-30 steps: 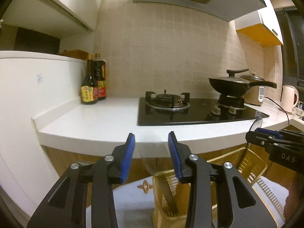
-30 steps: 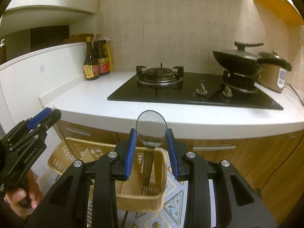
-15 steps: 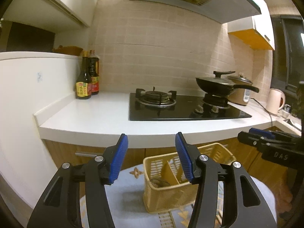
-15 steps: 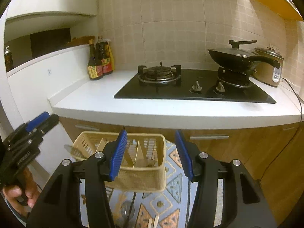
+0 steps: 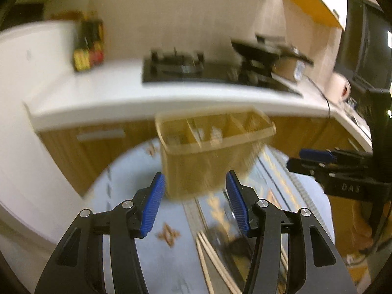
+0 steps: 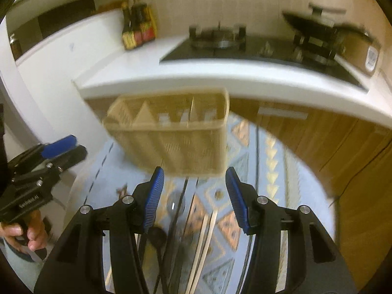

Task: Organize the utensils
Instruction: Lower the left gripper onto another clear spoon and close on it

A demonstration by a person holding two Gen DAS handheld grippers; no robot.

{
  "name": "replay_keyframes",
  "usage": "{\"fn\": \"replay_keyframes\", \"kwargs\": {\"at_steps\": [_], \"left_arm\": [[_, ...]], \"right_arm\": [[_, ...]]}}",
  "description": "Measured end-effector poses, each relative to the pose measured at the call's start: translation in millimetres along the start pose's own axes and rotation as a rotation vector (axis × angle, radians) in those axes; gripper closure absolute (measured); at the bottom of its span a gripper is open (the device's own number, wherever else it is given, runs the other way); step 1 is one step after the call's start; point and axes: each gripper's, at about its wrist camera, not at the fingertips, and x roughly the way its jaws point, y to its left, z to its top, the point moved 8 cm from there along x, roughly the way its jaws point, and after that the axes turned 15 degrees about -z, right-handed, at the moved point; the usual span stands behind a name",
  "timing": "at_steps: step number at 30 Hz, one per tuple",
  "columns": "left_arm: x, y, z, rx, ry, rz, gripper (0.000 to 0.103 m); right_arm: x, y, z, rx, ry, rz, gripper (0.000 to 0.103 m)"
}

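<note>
Grippers: two, the left gripper (image 5: 194, 196) and the right gripper (image 6: 194, 191)
Baskets: one yellow basket (image 6: 171, 132)
Chopsticks: a few thin wooden chopsticks (image 6: 203, 240), too blurry to count
Bottles: a small bunch of sauce bottles (image 6: 138, 27)
Pans: one black pan (image 6: 316, 24)
Stoves: one stove (image 6: 257, 49)

Both views motion-blurred. White countertop (image 6: 137, 73) carries a black gas hob (image 6: 257, 51) (two burners). Dark lidded pan (image 6: 316, 22) sits on the right burner; rice cooker (image 6: 367, 54) just beside it. Sauce bottles (image 6: 138, 28) stand at the back left corner. Wooden cabinet fronts (image 6: 330, 137) below the counter. Patterned blue tablecloth (image 5: 137, 257) in the foreground.
</note>
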Motion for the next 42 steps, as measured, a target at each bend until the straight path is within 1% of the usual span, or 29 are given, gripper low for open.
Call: {"fn": "replay_keyframes", "kwargs": {"at_steps": [3,6,9,11,13,15,16,20,23,27,30,35,38,39,40,41,42], "left_arm": [[19,3,-22,-0.036,0.096,-0.040,0.053],[45,7,-50,-0.111,0.213,-0.097,0.053],[60,10,-64,-0.159,0.271,-0.128,0.054],[71,14,-72,-0.189,0.296,-0.136,0.054],[78,16,-74,-0.213,0.310,-0.141,0.054],[86,18,-73,-0.219,0.313,-0.127,0.054],[90,19,-74,-0.215,0.314,-0.115,0.054],[98,18,-76,-0.219,0.324,-0.109,0.054],[105,18,-79,-0.206,0.342,-0.082,0.054],[116,16,-84,-0.194,0.374,-0.049,0.054],[117,12,-85,-0.158,0.384,-0.010,0.054],[124,4,-88,-0.134,0.398,0.031,0.054],[128,-1,-88,-0.113,0.400,0.063,0.055],[129,-2,-88,-0.106,0.400,0.073,0.058],[129,-3,-89,-0.093,0.400,0.091,0.068],[128,-2,-89,-0.085,0.400,0.111,0.071],[130,-3,-89,-0.082,0.399,0.114,0.072]], "right_arm": [[21,4,-22,-0.004,0.126,0.052,0.054],[44,10,-51,-0.002,0.260,0.101,0.054],[58,18,-71,-0.018,0.334,0.143,0.054],[66,24,-80,-0.033,0.360,0.150,0.054],[69,29,-85,-0.044,0.371,0.161,0.055],[71,35,-88,-0.071,0.365,0.163,0.055],[73,38,-89,-0.086,0.360,0.161,0.055],[80,49,-93,-0.159,0.332,0.149,0.055],[85,52,-96,-0.205,0.317,0.120,0.055],[89,57,-104,-0.215,0.320,0.132,0.055],[86,51,-110,-0.213,0.315,0.138,0.055],[82,49,-102,-0.214,0.310,0.144,0.055],[83,51,-102,-0.245,0.304,0.132,0.055],[83,53,-104,-0.265,0.298,0.121,0.055],[83,54,-105,-0.282,0.294,0.118,0.055],[82,56,-107,-0.294,0.292,0.116,0.055],[82,57,-108,-0.311,0.288,0.112,0.055]]}}
